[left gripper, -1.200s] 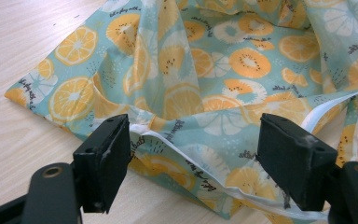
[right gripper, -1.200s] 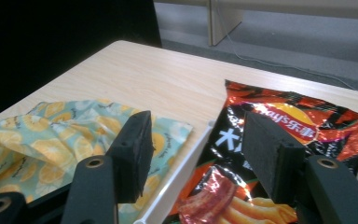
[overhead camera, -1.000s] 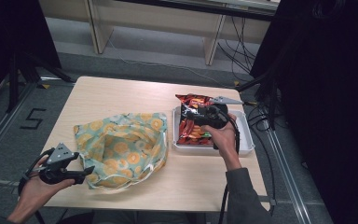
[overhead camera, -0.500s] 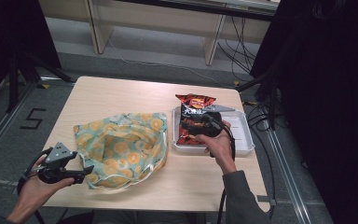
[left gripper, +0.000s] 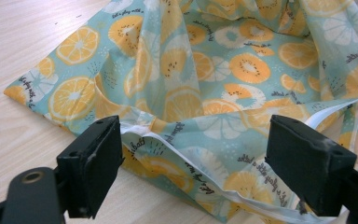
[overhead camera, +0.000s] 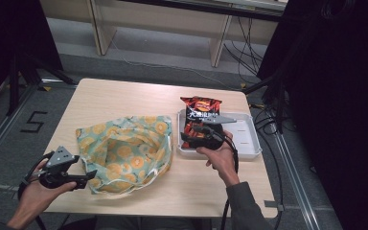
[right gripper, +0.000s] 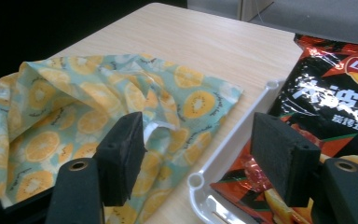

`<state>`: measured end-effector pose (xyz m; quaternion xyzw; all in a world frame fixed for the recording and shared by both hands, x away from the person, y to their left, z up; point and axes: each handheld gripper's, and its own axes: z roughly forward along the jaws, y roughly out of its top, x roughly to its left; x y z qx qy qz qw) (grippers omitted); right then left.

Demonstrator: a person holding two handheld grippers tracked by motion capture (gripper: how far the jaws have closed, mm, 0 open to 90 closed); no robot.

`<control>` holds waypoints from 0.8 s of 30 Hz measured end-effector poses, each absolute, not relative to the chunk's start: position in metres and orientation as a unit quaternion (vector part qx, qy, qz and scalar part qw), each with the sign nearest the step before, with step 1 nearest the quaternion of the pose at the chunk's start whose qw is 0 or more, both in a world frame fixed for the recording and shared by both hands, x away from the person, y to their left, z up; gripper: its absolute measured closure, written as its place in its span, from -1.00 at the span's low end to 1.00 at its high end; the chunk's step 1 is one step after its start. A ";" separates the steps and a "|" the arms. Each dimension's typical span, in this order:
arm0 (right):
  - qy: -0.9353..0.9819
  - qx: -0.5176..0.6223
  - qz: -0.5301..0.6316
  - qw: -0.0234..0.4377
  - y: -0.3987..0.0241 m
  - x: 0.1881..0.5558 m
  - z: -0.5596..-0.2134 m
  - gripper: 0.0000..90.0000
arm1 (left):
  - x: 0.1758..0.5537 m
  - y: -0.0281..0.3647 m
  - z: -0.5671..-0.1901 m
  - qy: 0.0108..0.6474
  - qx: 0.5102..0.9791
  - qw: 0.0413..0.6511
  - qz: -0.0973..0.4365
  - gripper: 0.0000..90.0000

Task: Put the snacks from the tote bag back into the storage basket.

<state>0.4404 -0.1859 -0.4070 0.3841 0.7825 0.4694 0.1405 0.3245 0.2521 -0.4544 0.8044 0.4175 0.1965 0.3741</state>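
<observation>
A: High view showed the table [overhead camera: 124,91] with the bag [overhead camera: 124,151] lying on its left half, mouth up and slack. Where was the left gripper [overhead camera: 88,177]?

B: At the bag's near left corner, held in the left hand [overhead camera: 36,196] off the table's front edge. Left gripper view had both jaws standing wide, with the bag's white-edged rim [left gripper: 186,163] lying loose in the gap. The pads pressed on nothing. Those jaws had just been opening.

A: So the bag was let go?

B: Yes, it rested on the wood by itself.

A: And the right gripper [overhead camera: 184,140]?

B: It was low over the near left corner of the tray [overhead camera: 249,143], in the right hand [overhead camera: 220,158]. The tray sat on the table's right half, just beside the bag. The chips [overhead camera: 199,112] lay in the tray's left part, with the packet's top poking past the far rim.

A: Was the packet gripped?

B: No. Right gripper view had the jaws well apart, and they had just been opening too. The tray's rim [right gripper: 233,140] and the packet's near left edge [right gripper: 335,102] lay ahead between them; whether the right-hand pad touched the packet, I couldn't tell. The other jaw stood over the bag's cloth [right gripper: 74,116].
</observation>
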 end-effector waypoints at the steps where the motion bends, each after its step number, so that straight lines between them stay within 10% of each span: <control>1: 0.777 0.387 0.476 0.145 -0.184 0.438 -0.409 -0.20 | 0.325 0.253 -0.454 0.417 0.805 0.373 0.197 -0.60; 24: 0.805 0.357 0.461 0.108 -0.168 0.396 -0.432 -0.25 | 0.323 0.250 -0.455 0.410 0.808 0.374 0.200 -0.60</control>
